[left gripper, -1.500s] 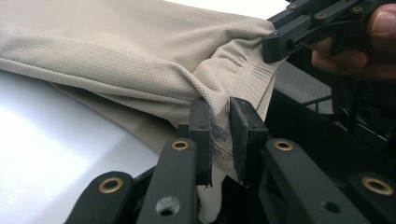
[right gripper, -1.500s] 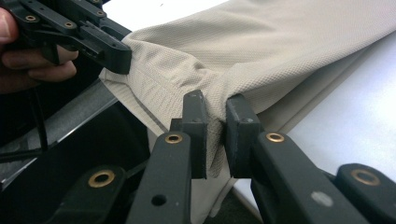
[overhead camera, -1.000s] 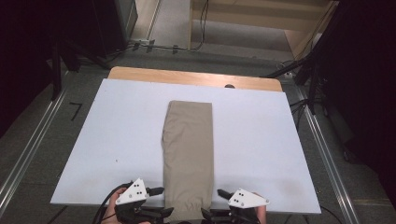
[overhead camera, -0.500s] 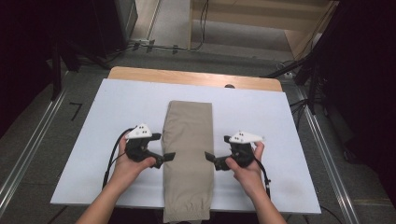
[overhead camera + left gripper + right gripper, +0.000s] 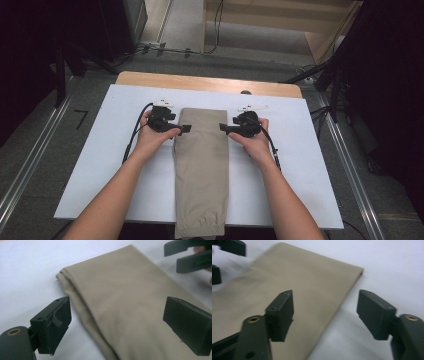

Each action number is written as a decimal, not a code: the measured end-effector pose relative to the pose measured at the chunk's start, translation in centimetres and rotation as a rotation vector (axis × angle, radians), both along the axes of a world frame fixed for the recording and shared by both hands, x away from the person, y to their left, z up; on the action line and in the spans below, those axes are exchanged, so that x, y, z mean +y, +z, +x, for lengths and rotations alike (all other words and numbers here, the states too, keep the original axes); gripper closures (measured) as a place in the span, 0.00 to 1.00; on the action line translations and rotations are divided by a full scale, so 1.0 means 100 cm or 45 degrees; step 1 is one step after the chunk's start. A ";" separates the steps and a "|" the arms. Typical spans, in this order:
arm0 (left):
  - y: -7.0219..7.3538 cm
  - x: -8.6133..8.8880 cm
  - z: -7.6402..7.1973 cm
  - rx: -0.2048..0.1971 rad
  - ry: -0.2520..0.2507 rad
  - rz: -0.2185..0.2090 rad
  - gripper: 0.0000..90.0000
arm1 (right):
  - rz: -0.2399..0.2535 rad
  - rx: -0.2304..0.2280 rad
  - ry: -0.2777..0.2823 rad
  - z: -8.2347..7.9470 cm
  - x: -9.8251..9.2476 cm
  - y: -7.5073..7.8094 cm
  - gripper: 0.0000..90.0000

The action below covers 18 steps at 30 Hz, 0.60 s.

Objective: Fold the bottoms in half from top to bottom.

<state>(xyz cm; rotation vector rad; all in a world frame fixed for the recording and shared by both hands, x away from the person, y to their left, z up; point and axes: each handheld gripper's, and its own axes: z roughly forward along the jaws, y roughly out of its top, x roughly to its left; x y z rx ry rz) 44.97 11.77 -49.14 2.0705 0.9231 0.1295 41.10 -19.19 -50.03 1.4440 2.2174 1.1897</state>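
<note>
My left tongs (image 5: pixel 186 129) and right tongs (image 5: pixel 223 127) flank the far end of the folded khaki cloth (image 5: pixel 202 165), which lies along the middle of the desk (image 5: pixel 300 165), overhanging its near edge. Both jaws gape, having just been closing, each straddling a cloth edge without gripping.

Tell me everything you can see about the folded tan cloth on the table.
The folded tan cloth is a long, narrow strip of khaki woven fabric, probably trousers, folded lengthwise with layered edges along one side. It lies flat on the white table, running from the far middle toward the person, and its gathered near end hangs over the front edge. Near its far end the left gripper and the right gripper flank its long edges, jaws open; neither has clamped it yet.
</note>
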 end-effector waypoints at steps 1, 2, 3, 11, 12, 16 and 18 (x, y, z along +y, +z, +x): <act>-0.002 -0.001 0.005 0.001 0.015 0.016 0.14 | -0.024 0.010 -0.003 0.006 0.001 -0.001 0.37; -0.003 -0.002 0.011 0.012 0.026 0.033 0.15 | -0.043 0.015 -0.008 0.012 0.002 -0.002 0.38; -0.004 -0.003 0.016 0.026 0.042 0.037 0.16 | -0.063 0.024 -0.017 0.017 0.003 -0.003 0.38; -0.008 -0.011 0.042 0.018 0.110 0.166 0.38 | -0.146 0.025 -0.060 0.047 0.005 -0.015 0.51; -0.009 -0.012 0.044 0.009 0.116 0.167 0.39 | -0.140 0.025 -0.061 0.049 0.005 -0.016 0.52; -0.009 -0.014 0.051 0.000 0.135 0.164 0.53 | -0.132 -0.014 -0.046 0.052 0.008 -0.018 0.65; -0.009 -0.017 0.052 -0.006 0.120 0.171 0.65 | -0.145 -0.040 -0.018 0.050 0.012 -0.019 0.77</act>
